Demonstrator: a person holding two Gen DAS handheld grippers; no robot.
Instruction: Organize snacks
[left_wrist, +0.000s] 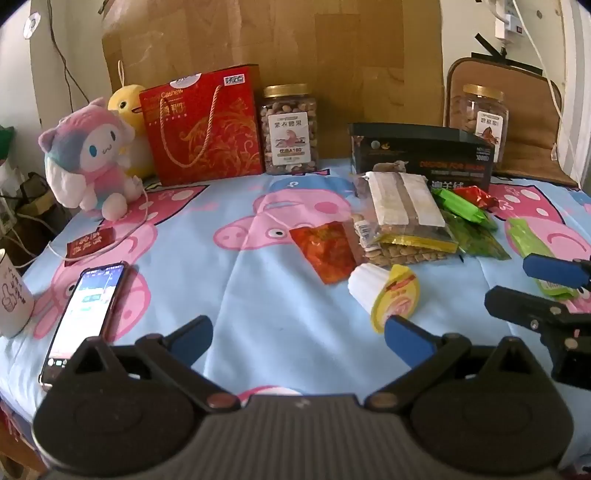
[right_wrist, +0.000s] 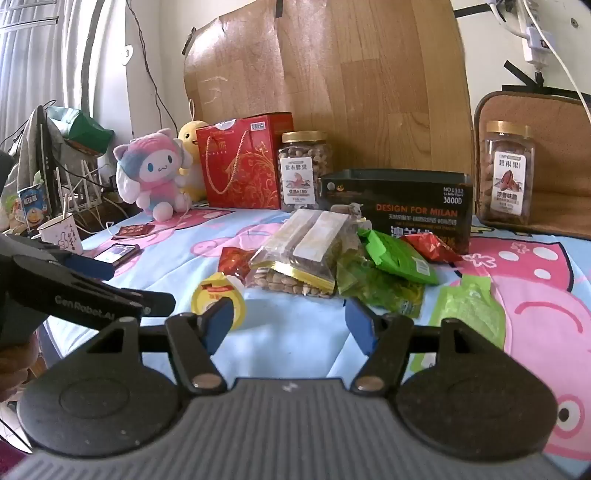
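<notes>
Wood-grain boards lean against the wall behind a worktop (left_wrist: 229, 288) covered by a blue cloth printed with pink cartoon pigs. Along the back stand a red gift bag (left_wrist: 201, 123) with gold cord handles, a clear nut jar (left_wrist: 290, 129) with a gold lid just beside it, a black carton (right_wrist: 402, 203) lettered "DESIGN FOR MILAN", and a second nut jar (right_wrist: 509, 173) at the far right in front of a brown cushion. A pink-and-blue plush toy (left_wrist: 88, 155) sits at the back left with a yellow plush (left_wrist: 127, 105) behind it.

The snacks lie in a loose heap in front of the black carton: a clear bag of nuts (left_wrist: 402, 225) with a yellow strip, a flat red packet (left_wrist: 325, 247) touching its left edge, green wrappers (right_wrist: 391, 254) and a red foil wrapper (right_wrist: 430, 245) to its right, and a light green pouch (right_wrist: 469, 306) lying apart nearer the right side. A white jelly cup (left_wrist: 384, 291) with a yellow foil lid lies tipped on its side just in front of the heap.

A smartphone (left_wrist: 86, 306) with a lit screen lies at the left, a white paper cup (left_wrist: 13, 291) beside it.

The left gripper (left_wrist: 298, 336) hovers low over bare cloth, jaws spread wide and empty, its right finger close to the jelly cup. The right gripper (right_wrist: 290, 326) is likewise released, holding nothing, facing the heap.
</notes>
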